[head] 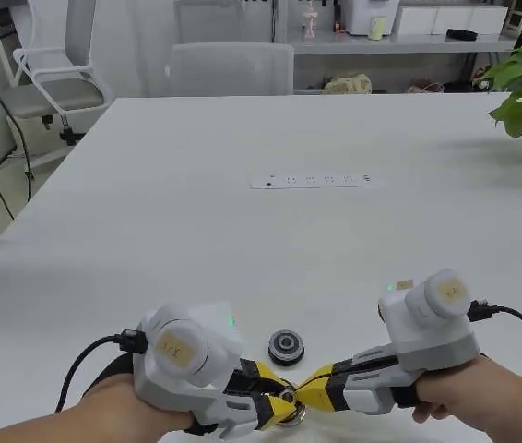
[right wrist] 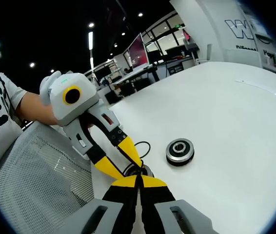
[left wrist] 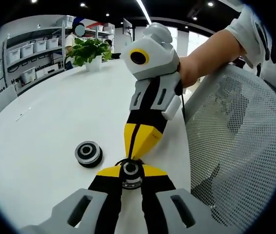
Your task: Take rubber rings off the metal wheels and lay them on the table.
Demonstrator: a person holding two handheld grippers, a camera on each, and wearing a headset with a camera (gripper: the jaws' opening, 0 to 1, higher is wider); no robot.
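Rubber ring (right wrist: 147,144) shows as a thin black loop right at the tip of the right gripper (right wrist: 138,179), whose jaws are pressed together on it. Most of the loop is hidden behind the yellow tips, so how far it has come off cannot be told. It belongs to the metal wheel (left wrist: 130,175) clamped between the jaws of the left gripper (left wrist: 130,171), one jaw on each side of it. The right gripper (left wrist: 137,154) meets that wheel from straight ahead of the left gripper, tip to rim.

In the head view the two grippers converge at the near edge of the bench (head: 243,231). There the left gripper (head: 275,402) and right gripper (head: 302,395) cover all but a sliver of the held wheel (head: 287,400), and the frame cuts off their lower parts.

A second wheel (head: 286,346) lies flat on the bench just beyond the tips, touched by neither gripper. Its dark outer band is too small to judge.
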